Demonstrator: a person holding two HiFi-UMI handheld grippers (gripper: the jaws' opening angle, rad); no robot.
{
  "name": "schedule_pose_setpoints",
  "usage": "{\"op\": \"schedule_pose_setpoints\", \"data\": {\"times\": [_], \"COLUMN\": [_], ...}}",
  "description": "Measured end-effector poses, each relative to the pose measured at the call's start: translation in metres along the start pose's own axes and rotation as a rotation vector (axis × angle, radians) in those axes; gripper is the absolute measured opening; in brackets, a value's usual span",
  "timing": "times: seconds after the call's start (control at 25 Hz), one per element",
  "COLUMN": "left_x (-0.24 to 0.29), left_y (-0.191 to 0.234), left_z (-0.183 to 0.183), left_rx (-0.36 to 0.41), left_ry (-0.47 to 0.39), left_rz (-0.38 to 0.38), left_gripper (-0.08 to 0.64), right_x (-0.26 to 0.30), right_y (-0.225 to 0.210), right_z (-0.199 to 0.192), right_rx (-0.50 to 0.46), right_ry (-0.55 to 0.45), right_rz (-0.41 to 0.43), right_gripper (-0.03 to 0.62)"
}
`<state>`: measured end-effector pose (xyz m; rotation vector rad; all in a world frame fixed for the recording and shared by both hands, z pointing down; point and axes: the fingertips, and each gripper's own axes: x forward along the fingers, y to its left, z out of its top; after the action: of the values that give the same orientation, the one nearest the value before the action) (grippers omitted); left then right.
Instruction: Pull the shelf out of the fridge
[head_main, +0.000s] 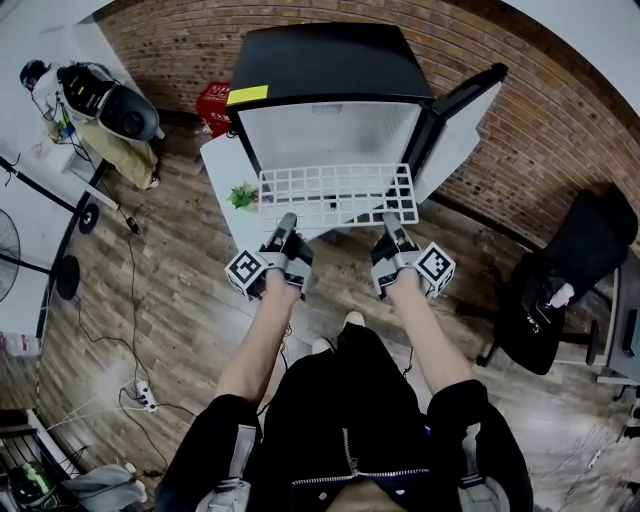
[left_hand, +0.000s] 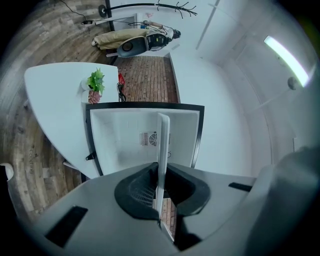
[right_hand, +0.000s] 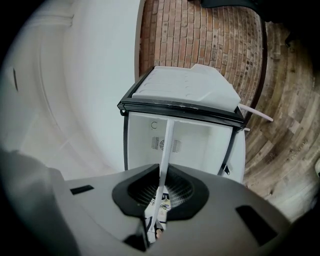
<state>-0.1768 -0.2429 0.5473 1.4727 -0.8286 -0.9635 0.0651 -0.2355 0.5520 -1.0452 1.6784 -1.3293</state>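
Observation:
A small black fridge (head_main: 330, 65) stands open, its door (head_main: 462, 125) swung to the right. The white wire shelf (head_main: 337, 195) sticks out level from the fridge's mouth, most of it outside. My left gripper (head_main: 286, 226) is shut on the shelf's near edge at the left. My right gripper (head_main: 392, 226) is shut on the same edge at the right. In the left gripper view the shelf (left_hand: 163, 150) shows edge-on, pinched by the left gripper (left_hand: 160, 202), with the empty fridge interior (left_hand: 142, 135) behind. The right gripper view shows the shelf (right_hand: 166, 145) clamped in the right gripper (right_hand: 159, 200).
A white table (head_main: 222, 175) with a small potted plant (head_main: 242, 195) stands left of the fridge. A red box (head_main: 213, 105) sits by the brick wall. A black office chair (head_main: 570, 270) is at the right. Cables and a power strip (head_main: 145, 398) lie on the wooden floor at left.

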Motion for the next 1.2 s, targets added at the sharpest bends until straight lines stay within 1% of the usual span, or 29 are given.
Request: {"op": "schedule_pose_setpoints", "data": {"times": [0.16,0.44,0.64,0.76,0.96,1.2], "left_x": [-0.018,-0.04,-0.045,-0.05,-0.035,-0.052], "left_y": [-0.008,-0.01,-0.002,-0.003,-0.004,-0.007], "left_z": [-0.007,-0.014,-0.015,-0.015,-0.014,-0.01], "left_rx": [0.001,0.004,-0.004,-0.002,0.005,-0.004], "left_ry": [0.002,0.004,-0.001,-0.004,-0.007,-0.003], "left_rz": [-0.002,-0.004,0.011,0.002,0.017,-0.011], "left_gripper": [0.039,0.039,0.039,0.039,0.038,0.039], "right_x": [-0.017,-0.038,-0.039,-0.042,-0.03,-0.038], "right_y": [0.005,0.006,0.0,0.0,0.0,0.002], "right_z": [-0.01,-0.022,-0.024,-0.028,-0.017,-0.034], "right_rx": [0.014,-0.002,-0.008,-0.003,-0.007,-0.015], "right_ry": [0.009,0.018,0.022,0.022,0.025,0.027], "right_rz": [0.011,0.008,-0.006,-0.003,-0.007,0.006], "right_gripper": [0.036,0.037,0.037,0.037,0.037,0.038]}}
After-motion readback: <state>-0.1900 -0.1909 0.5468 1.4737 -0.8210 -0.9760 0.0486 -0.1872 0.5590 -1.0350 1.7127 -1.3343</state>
